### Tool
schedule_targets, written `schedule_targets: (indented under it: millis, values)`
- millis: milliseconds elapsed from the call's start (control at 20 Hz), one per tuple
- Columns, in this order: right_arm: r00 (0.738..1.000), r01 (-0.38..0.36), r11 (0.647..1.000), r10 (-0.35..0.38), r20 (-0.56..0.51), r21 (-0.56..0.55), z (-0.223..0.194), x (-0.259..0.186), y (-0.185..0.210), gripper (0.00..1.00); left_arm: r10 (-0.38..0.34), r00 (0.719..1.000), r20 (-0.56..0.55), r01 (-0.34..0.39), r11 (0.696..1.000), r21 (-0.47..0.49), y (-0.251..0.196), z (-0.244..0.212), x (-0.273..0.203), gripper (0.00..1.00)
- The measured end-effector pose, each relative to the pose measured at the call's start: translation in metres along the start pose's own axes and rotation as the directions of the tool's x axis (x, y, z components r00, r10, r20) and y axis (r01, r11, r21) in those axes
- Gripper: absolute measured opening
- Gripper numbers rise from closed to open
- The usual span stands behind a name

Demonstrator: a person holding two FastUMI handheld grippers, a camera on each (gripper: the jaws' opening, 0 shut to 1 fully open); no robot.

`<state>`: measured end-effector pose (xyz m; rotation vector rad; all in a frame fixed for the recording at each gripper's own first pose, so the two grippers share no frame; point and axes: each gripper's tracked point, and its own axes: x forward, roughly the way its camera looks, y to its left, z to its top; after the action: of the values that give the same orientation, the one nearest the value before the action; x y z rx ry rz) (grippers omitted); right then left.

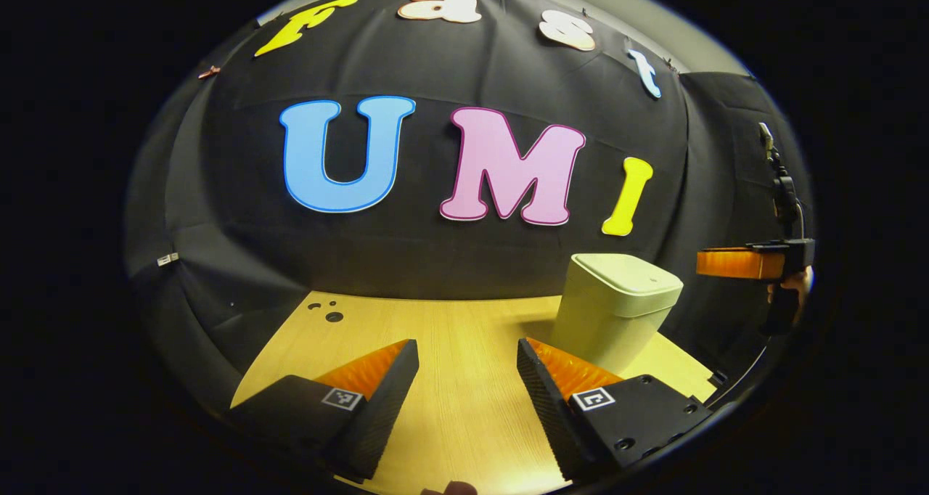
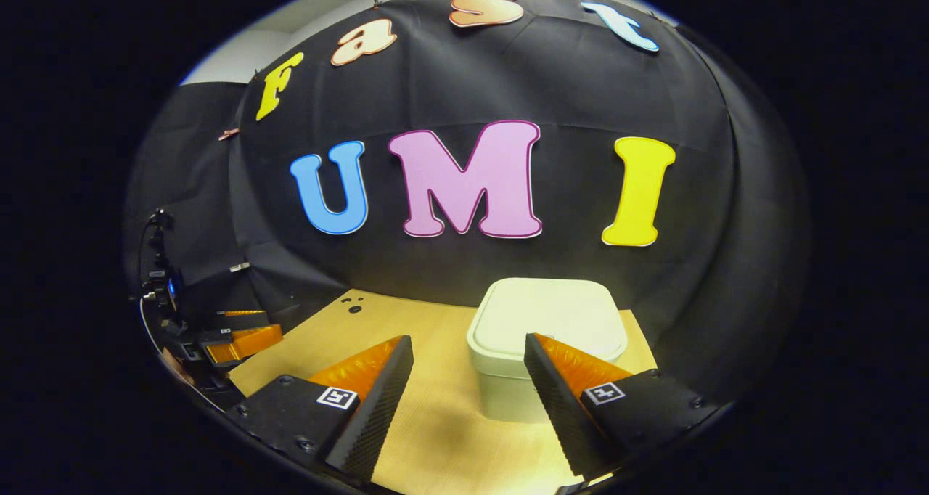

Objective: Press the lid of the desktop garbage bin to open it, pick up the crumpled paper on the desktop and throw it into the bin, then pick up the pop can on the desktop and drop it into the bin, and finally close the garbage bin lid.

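A pale cream garbage bin (image 1: pixel 617 308) with its flat lid (image 2: pixel 548 315) down stands on the wooden desktop (image 1: pixel 464 401) near the back right. My left gripper (image 1: pixel 468 357) is open over bare wood, to the left of the bin. My right gripper (image 2: pixel 468 350) is open too, raised in front of the bin, with its right finger (image 2: pixel 555 386) overlapping the lid's front edge. The right gripper (image 1: pixel 747 263) appears in the left gripper view at the far right, above bin height, with a hand behind it. At the far left of the right gripper view, the left gripper (image 2: pixel 236 339) hangs low.
The black cloth wall rises directly behind the desktop. Small dark holes (image 1: pixel 328 312) mark the wood at the back left. A cable and a mount (image 1: pixel 780 183) hang at the right side of the booth.
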<state>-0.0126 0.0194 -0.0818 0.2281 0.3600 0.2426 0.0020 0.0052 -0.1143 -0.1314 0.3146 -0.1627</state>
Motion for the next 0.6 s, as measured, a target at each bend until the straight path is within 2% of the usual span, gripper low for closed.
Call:
schedule_targets:
  millis: [250, 400, 600]
  values:
    - [0.998, -0.065, 0.998, 0.065, -0.01, 0.005, -0.032, -0.01, 0.027, 0.97, 0.037, 0.999, 0.013, -0.037, 0.999, 0.006, 0.0, 0.004, -0.005, 0.89]
    - [0.991, -0.13, 0.991, 0.131, -0.033, 0.034, -0.047, -0.007, 0.046, 0.97, 0.081, 0.997, 0.015, -0.081, 0.996, 0.03, 0.005, 0.004, -0.009, 0.89]
    - [0.982, -0.184, 0.983, 0.183, -0.052, 0.001, -0.055, -0.001, 0.056, 0.98, 0.127, 0.992, 0.0, -0.127, 0.992, 0.016, 0.008, -0.009, -0.015, 0.89]
